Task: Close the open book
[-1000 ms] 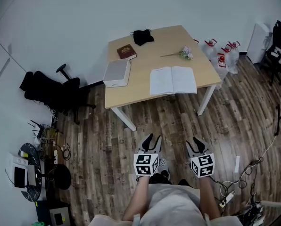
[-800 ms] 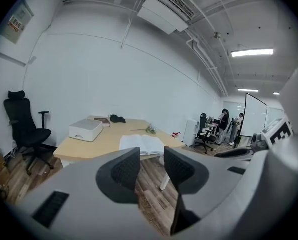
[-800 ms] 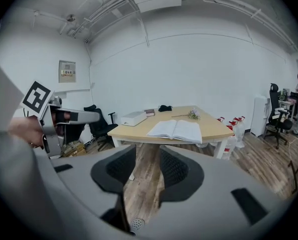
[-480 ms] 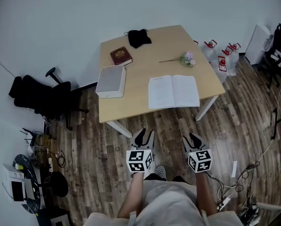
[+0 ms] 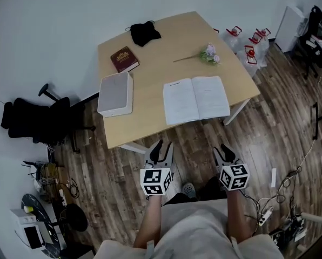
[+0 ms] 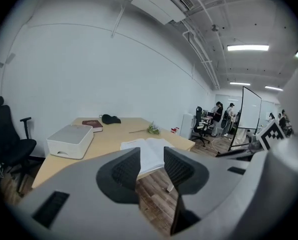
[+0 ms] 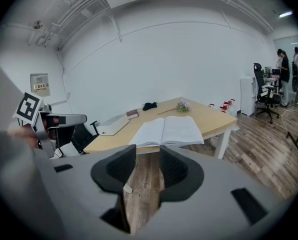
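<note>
2 hand-held grippers are in view, both off the table (image 5: 150,63) on its near side, above the wood floor (image 5: 112,171).

1. Left gripper (image 5: 164,148): the jaws point toward the table's near edge. In the left gripper view the 2 ribbed pads (image 6: 124,170) stand apart with a clear gap. Nothing lies between them; only the table edge and floor show through the gap.
2. Right gripper (image 5: 224,151): it is positioned to the right of the left gripper and a little further from the table's near edge. In the right gripper view its 2 pads (image 7: 172,168) are likewise spread, and nothing is gripped; floor shows between them.
3. Open book (image 5: 196,99): it lies flat on the table's near right part, pages up, spine running away from the near edge. Its front edge sits close to that edge. Neither gripper touches it.
4. Other items on the table:
   - White box (image 5: 115,94): near left part, close to the left edge.
   - Dark red book (image 5: 123,59): shut, beyond the white box.
   - Black cloth (image 5: 143,32): far edge.
   - Flower sprig (image 5: 207,54): beyond the open book, toward the right edge.
5. Beside the table: 1 black office chair (image 5: 37,120) stands off its left side; white bags with red handles (image 5: 250,47) stand off its right side.
</note>
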Tool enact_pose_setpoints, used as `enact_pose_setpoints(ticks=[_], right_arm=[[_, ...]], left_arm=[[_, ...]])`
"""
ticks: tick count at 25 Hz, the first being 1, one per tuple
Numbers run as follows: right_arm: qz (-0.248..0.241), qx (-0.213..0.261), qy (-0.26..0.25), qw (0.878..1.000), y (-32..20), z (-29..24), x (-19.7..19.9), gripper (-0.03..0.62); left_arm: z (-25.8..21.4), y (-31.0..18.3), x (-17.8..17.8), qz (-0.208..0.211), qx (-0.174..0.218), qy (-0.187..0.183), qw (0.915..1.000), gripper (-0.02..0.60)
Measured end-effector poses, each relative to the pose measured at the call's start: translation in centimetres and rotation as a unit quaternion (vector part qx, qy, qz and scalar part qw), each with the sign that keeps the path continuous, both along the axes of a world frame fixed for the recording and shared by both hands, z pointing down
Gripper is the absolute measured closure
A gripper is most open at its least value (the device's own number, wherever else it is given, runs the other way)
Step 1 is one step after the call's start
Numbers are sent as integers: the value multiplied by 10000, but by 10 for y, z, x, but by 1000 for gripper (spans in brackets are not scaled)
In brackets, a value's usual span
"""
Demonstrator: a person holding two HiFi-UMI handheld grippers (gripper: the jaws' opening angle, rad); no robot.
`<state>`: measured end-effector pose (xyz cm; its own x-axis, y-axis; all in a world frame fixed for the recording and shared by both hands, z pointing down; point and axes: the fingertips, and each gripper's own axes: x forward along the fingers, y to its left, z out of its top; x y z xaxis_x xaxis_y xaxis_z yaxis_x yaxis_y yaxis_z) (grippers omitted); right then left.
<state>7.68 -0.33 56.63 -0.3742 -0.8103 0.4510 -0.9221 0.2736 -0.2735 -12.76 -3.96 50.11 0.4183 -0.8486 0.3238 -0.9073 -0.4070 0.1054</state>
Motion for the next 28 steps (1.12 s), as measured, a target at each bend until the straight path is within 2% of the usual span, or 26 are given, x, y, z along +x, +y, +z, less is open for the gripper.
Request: enact_pose_setpoints(ticks=[4,9,17,22,25,28], right_arm=[[177,-132,-168,9996,-6,17,19,437],[261,-202,-519,9981,-40,21,40,422],[296,-347,-1172,9921,-117,27,74,419],[420,-474,-1423,9878,-161,40,112,419],[529,-564,-1730,9819,-180,50,126,422],[399,-790,-1778,9801,-189,70,130,419]], left_arm=[[23,-10,17,89,-219,59,9997,425],[31,-30,39,133,-289,112,9994,426],[24,-98,72,127,-193,160,9996,428],[17,-132,103,174,-136,150,9996,428],[12,-150,117,220,-115,153,9996,426],[20,-162,129,202,-192,132,9995,426]])
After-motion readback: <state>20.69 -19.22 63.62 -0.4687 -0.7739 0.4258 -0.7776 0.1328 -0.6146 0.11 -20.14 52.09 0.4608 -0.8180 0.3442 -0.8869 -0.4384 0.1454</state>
